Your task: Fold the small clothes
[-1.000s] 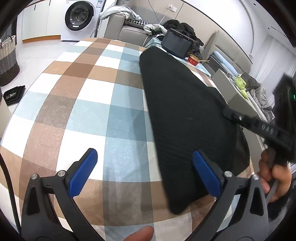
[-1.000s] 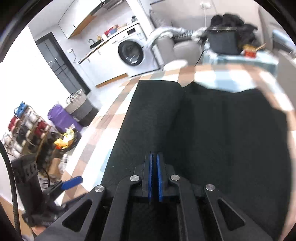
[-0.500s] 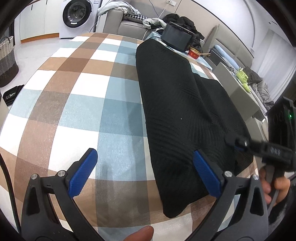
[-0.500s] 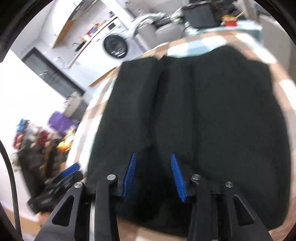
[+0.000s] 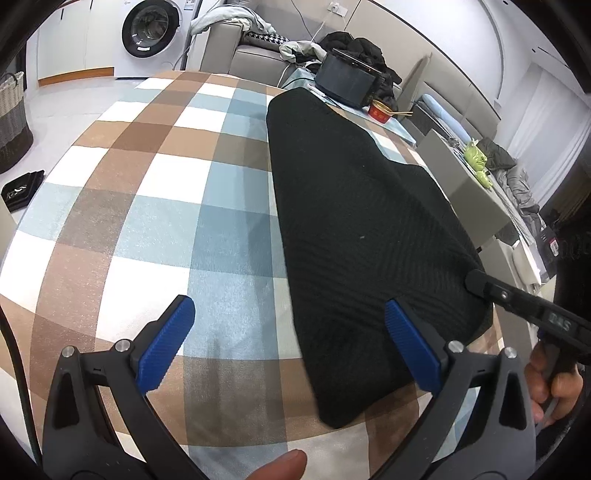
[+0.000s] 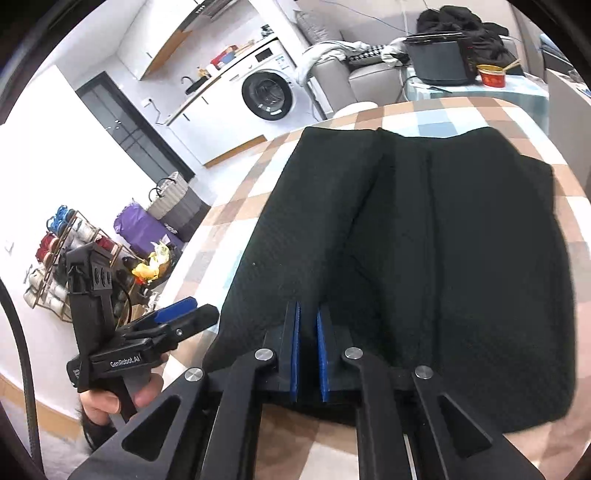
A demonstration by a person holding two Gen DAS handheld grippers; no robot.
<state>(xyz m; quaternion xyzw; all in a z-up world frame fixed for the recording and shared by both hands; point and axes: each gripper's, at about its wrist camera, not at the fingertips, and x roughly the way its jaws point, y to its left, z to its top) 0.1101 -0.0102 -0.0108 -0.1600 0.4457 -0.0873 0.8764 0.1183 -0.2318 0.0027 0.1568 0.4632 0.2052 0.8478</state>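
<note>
Since half second ago my right gripper (image 6: pixel 308 350) narrowed from wide to slim gap over near hem of black garment (image 6: pixel 424 266), frame centre; pinch unconfirmed. Left gripper (image 5: pixel 291 343) wide open, empty, lower frame, waiting for edge.

White-walled room, pale floor. Washing machine (image 5: pixel 149 35) far ahead left, under white cabinets. Grey sofa (image 5: pixel 255 55) ahead, strewn with clothing. Woven basket (image 5: pixel 13 118) at far left. Dark door (image 6: pixel 122 125) and bottle rack (image 6: pixel 62 251) off to left.
</note>
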